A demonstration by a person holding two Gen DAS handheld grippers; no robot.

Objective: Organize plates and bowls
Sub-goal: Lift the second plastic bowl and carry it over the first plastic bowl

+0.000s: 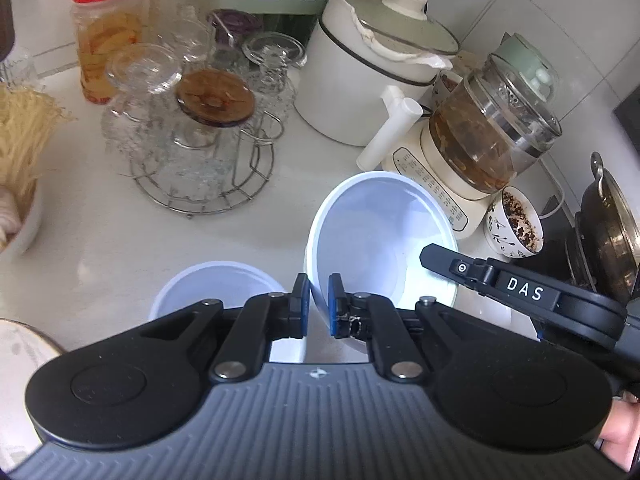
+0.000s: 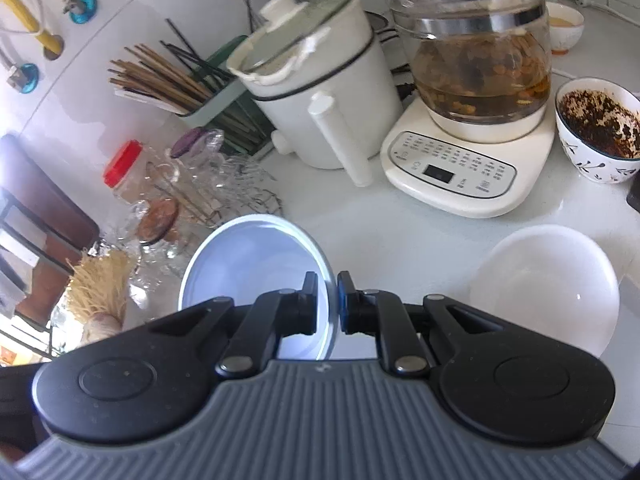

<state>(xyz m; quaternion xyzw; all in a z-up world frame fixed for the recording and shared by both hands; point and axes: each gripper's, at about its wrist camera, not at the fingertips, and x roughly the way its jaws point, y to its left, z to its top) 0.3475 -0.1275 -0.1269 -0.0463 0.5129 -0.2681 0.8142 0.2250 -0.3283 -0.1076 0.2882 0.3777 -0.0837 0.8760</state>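
White bowl [image 2: 256, 268] pinched by both hand-held grippers

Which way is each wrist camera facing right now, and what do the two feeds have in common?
Left wrist: on the left gripper, facing forward-down over the counter; jaws clamp a white bowl by its rim; the right gripper and a hand show at right.
Right wrist: on the right gripper, facing the counter; jaws clamp a white bowl rim.
Both show the white pot and glass kettle.
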